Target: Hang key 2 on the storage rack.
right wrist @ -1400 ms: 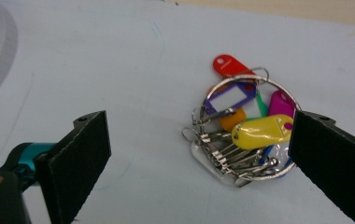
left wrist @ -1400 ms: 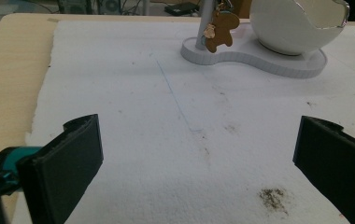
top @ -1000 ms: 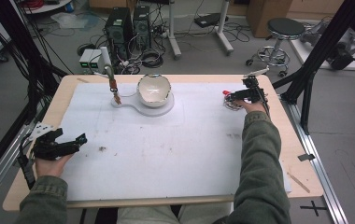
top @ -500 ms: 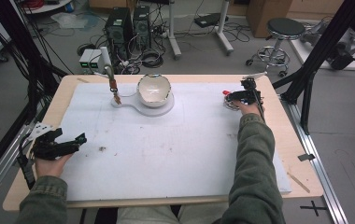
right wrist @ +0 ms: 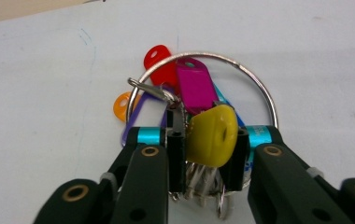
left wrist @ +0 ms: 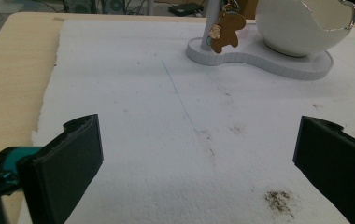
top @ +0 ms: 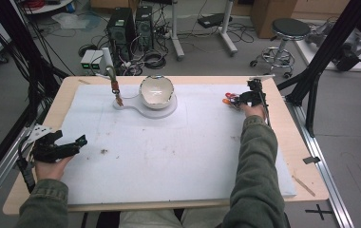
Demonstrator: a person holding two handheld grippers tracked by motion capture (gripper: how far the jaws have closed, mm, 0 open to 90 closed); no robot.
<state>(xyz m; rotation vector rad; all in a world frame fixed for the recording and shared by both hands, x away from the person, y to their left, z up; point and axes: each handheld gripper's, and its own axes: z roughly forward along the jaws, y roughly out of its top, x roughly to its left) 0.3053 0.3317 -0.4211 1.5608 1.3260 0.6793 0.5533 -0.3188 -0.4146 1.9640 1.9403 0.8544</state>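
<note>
A bunch of keys (right wrist: pixel 192 88) on a large metal ring lies on the white mat at the far right, with red, orange, magenta and yellow caps. My right gripper (right wrist: pixel 207 158) points down at it. Its jaws have just been closing, and the pads now press on the yellow key cap (right wrist: pixel 210 135). From above, the right gripper (top: pixel 245 99) sits over the keys (top: pixel 227 100). My left gripper (top: pixel 76 141) rests low at the mat's left edge, and in its own view the left gripper (left wrist: pixel 199 154) stands wide open over bare mat.
A white stand (top: pixel 136 105) at the back centre carries a round white bowl (top: pixel 156 91) and a post with a brown charm (top: pixel 117 92) hanging from it. The white mat (top: pixel 169 152) covers most of the wooden table (top: pixel 69 92).
The right hand has shifted slightly over the keys. The left hand and gripper have stayed where they were.
</note>
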